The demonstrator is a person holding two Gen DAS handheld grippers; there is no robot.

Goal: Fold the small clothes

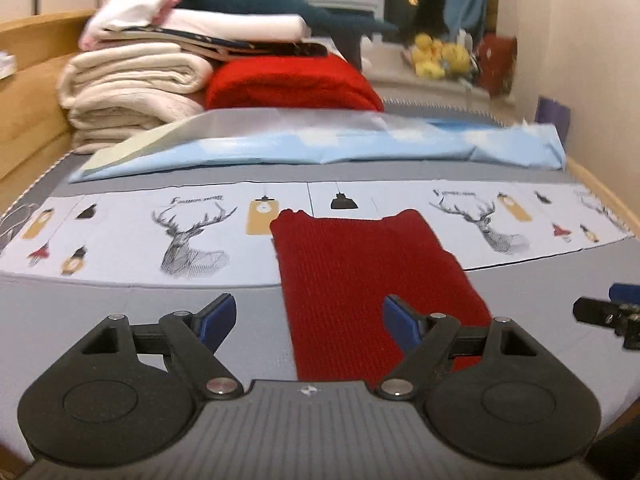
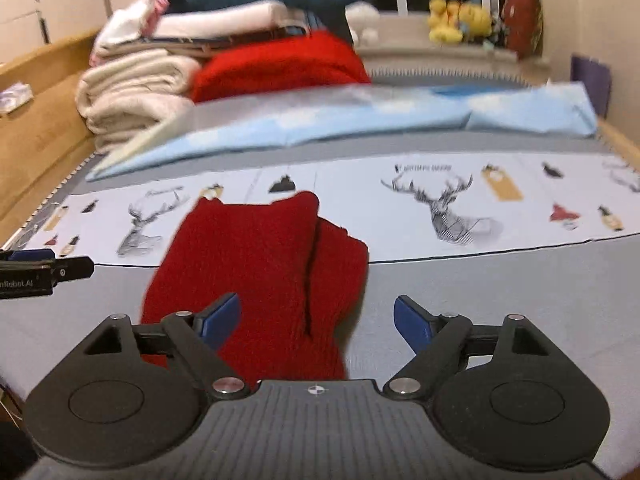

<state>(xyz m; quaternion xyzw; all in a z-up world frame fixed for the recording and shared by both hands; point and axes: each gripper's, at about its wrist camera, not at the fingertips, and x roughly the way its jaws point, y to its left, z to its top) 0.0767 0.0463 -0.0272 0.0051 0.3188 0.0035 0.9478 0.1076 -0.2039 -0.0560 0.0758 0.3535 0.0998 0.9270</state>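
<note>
Lying flat on the grey bed (image 1: 120, 312), the red knit garment (image 1: 360, 280) sits lower centre of both views, folded lengthwise with a seam-like crease visible in the right wrist view (image 2: 276, 272). Left claw (image 1: 308, 316) stands wide, nothing between its pads. Right claw (image 2: 316, 320) likewise wide and holding nothing. Stacked blankets (image 1: 132, 88) upper left; deer-print strip (image 1: 188, 236) across mid-frame.
</note>
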